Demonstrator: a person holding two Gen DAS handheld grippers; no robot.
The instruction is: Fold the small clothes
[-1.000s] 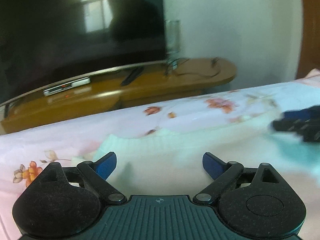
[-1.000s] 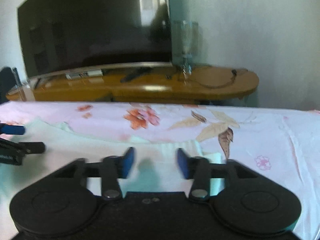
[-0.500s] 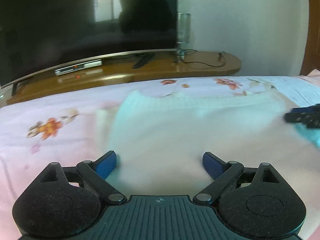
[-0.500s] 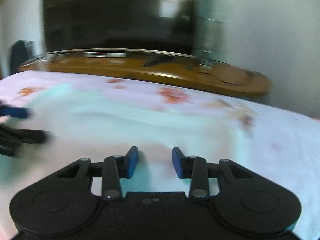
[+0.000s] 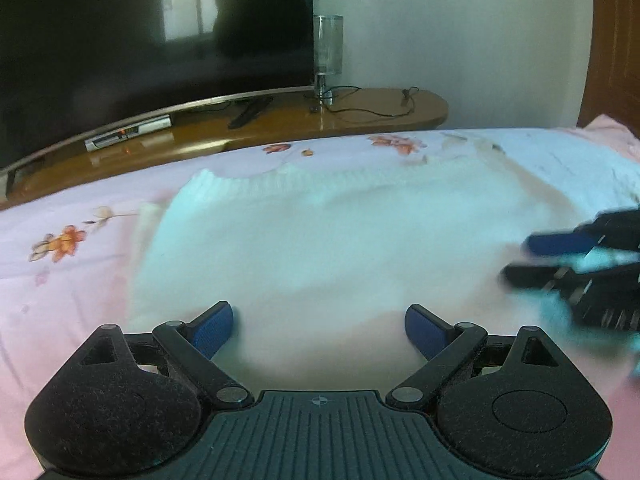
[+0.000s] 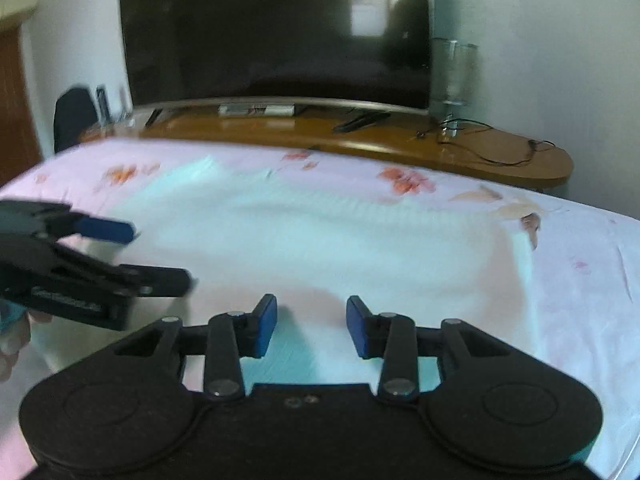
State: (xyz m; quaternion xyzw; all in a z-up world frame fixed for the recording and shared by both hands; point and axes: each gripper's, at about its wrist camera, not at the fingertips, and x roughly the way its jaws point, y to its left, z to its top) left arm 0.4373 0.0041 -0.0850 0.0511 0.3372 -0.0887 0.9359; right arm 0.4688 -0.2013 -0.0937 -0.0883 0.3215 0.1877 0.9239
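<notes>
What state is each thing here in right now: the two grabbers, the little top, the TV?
left gripper: open, empty, over the top.
right gripper: open, empty.
pale knit top: spread flat on the floral bedsheet, unfolded.
TV: off, screen dark.
glass vase: upright on the wooden stand.

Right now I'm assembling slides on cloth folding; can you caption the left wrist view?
Open left gripper over a pale knit garment on a floral bedsheet, right gripper alongside.

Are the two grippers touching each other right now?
Apart. The right wrist view shows the left gripper off to the side of the right gripper, with pale garment visible between them.
</notes>
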